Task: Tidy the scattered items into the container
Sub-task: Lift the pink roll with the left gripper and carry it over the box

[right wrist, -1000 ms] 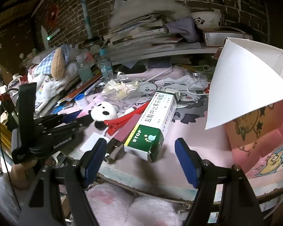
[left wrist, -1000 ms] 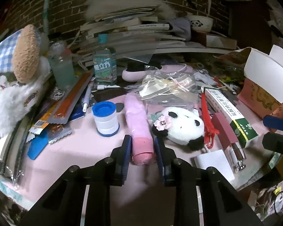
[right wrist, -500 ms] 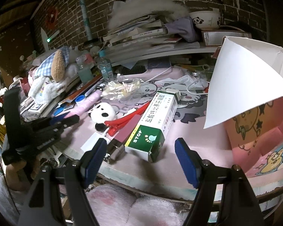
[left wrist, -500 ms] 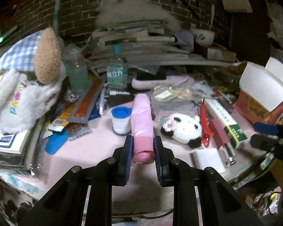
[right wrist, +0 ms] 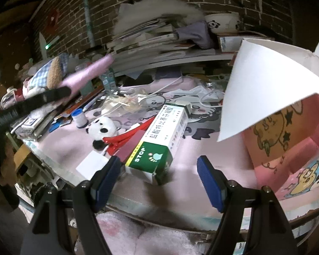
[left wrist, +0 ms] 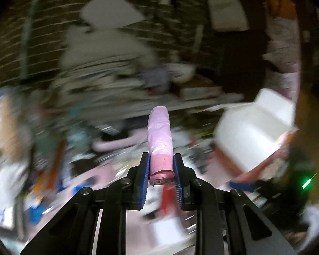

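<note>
From your left wrist camera, your left gripper (left wrist: 161,171) has its jaws clamped on the near end of the pink roll (left wrist: 160,142). The rest of the roll sticks out forward past the blue pads (left wrist: 144,175), clear of the worktop. Gripping it at one end leaves the long free part leading, which I judge suits feeding it nose-first into an opening. Everything behind it is smeared with blur, so the clutter below cannot be read. The white flaps of the pink cartoon box (left wrist: 255,136) show to the right, and that looks like the container you want.

From your right wrist camera, your right gripper (right wrist: 158,180) has its jaws spread wide with nothing between the pads. It hovers just off the near edge of the worktop (right wrist: 193,155). The green-and-white carton (right wrist: 159,142) lies just ahead of the jaws, with the red clip (right wrist: 125,137) and the panda plush (right wrist: 102,128) beyond it to the left. The pink cartoon box fills the right side, its white flap raised, so the mouth seems open for a drop. Far left, the left gripper (right wrist: 59,93) shows as a dark blur holding the pink roll up above the clutter. The blue-capped tub (right wrist: 79,120) sits loose by the panda.
</note>
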`<state>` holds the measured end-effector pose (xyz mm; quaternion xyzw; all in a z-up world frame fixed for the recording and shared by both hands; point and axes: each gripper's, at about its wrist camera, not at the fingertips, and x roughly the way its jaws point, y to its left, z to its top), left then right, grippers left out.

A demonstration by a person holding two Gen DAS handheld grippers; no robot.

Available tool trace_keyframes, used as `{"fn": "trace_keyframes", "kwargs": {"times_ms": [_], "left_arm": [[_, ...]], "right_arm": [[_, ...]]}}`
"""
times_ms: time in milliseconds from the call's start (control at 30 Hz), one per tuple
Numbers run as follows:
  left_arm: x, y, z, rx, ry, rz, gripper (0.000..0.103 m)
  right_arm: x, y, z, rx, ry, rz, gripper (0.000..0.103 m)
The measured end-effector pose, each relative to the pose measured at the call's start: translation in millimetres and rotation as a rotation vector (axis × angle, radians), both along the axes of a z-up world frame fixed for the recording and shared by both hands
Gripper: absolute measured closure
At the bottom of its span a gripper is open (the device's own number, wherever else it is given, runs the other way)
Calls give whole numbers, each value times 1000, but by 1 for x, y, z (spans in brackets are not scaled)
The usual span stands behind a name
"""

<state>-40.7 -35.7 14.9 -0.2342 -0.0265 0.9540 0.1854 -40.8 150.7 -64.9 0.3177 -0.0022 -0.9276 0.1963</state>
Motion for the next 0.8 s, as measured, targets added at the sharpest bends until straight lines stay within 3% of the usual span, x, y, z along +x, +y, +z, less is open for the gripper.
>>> {"fn": "trace_keyframes", "kwargs": {"times_ms": [200, 233, 400, 633, 800], "left_arm": [[-33, 68, 37, -38, -9, -223, 86], [-40, 85, 43, -46, -37, -297, 86], [-54, 146, 60, -129, -99, -465, 86], [-72, 204, 57, -278, -199, -570, 86], [-80, 231, 42, -397, -273, -579, 86]], "right_arm": [[2, 8, 2, -27, 7, -18, 31], [2, 9, 2, -28, 9, -20, 31], [2, 14, 0, -41, 0, -23, 31], [1, 19, 1, -65, 2, -36, 31], [0, 22, 2, -71, -5, -49, 31]]}}
